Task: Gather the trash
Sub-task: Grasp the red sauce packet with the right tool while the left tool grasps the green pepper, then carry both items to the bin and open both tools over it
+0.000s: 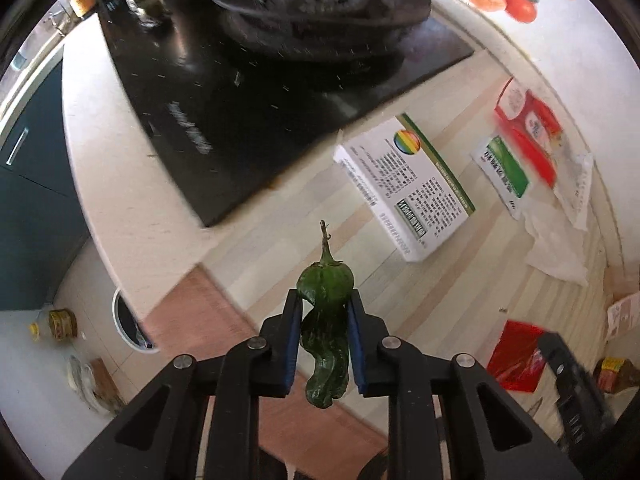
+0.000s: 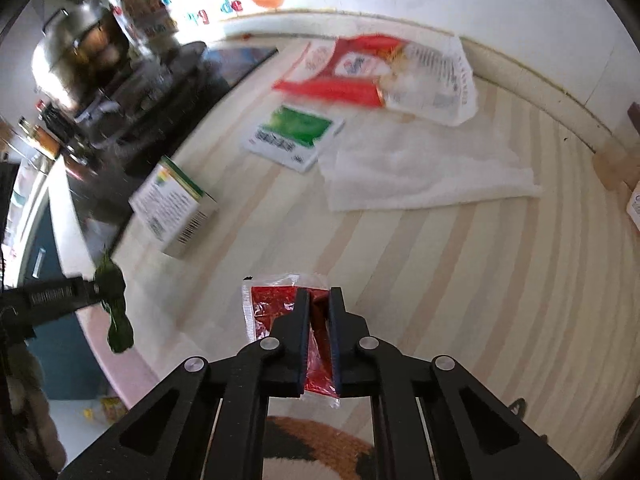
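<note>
My left gripper [image 1: 323,300] is shut on a wilted green pepper [image 1: 326,332], held above the counter's front edge; the pepper also shows at the left of the right wrist view [image 2: 116,312]. My right gripper [image 2: 319,294] is shut on a red sauce packet [image 2: 272,304], held just over the striped counter [image 2: 460,280]. The packet and the right gripper show at the lower right of the left wrist view [image 1: 516,356]. On the counter lie a white and green box [image 1: 408,184], a small green and white carton [image 2: 294,136], a red and white wrapper [image 2: 380,72] and a white paper towel [image 2: 420,168].
A black cooktop [image 1: 240,112] with a wok [image 1: 320,4] sits left of the boxes. A white-rimmed bin [image 1: 128,324] stands on the floor below the counter edge, with a yellow bottle [image 1: 52,326] nearby. A wall with fruit stickers [image 1: 516,4] backs the counter.
</note>
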Available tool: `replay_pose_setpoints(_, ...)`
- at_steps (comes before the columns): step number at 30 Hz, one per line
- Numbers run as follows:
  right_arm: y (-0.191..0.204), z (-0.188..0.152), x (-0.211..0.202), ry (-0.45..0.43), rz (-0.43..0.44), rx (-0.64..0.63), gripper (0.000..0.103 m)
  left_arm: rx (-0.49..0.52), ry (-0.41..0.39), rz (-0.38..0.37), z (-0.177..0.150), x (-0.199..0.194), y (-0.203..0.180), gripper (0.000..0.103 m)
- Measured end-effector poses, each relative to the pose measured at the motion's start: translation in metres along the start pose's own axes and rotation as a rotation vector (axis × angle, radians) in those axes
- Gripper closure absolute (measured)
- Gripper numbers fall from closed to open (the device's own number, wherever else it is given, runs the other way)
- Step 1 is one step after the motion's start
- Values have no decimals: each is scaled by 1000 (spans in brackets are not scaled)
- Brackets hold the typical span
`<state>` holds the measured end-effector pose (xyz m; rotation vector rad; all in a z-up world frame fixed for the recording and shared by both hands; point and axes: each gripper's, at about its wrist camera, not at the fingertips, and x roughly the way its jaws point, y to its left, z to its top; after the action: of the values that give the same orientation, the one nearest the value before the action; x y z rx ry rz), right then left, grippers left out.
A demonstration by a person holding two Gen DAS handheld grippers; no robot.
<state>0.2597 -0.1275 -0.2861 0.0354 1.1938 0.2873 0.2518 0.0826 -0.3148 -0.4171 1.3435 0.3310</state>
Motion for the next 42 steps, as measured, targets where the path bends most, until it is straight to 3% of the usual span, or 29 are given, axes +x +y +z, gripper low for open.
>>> replay_pose_setpoints(3,17,10,-12,-16,36,-13,94,-9,-37,-20,-13,-20,20,85)
replay_pose_setpoints(8,73,5,-32,-25,106,-85,94,-72,-76,-22,-28,-45,94,85)
replay_pose_setpoints(13,167,-32,-27,21,202,-208,94,-221,-54,2,-63,-43,199,85)
replay_pose_setpoints(17,256,-80,10,102,254,-324,94,-362,-1,31,-98,-16,292,85)
replay_pose_setpoints(22,363,-160,103,228,270,-438,95,-527,103,47,-141,63,414,85)
replay_pose_setpoints(28,451,-262,262,379,240,-473,95,-670,243,37,-187,198,535,85)
replay_pose_setpoints(33,484,-330,396,484,217,-468,95,-723,283,-4,-201,297,586,85)
replay_pose_setpoints(37,493,-358,475,523,204,-461,95,-760,311,-49,-208,361,611,85)
replay_pose_setpoints(42,497,-386,535,591,199,-465,94,-772,350,-73,-217,402,625,80)
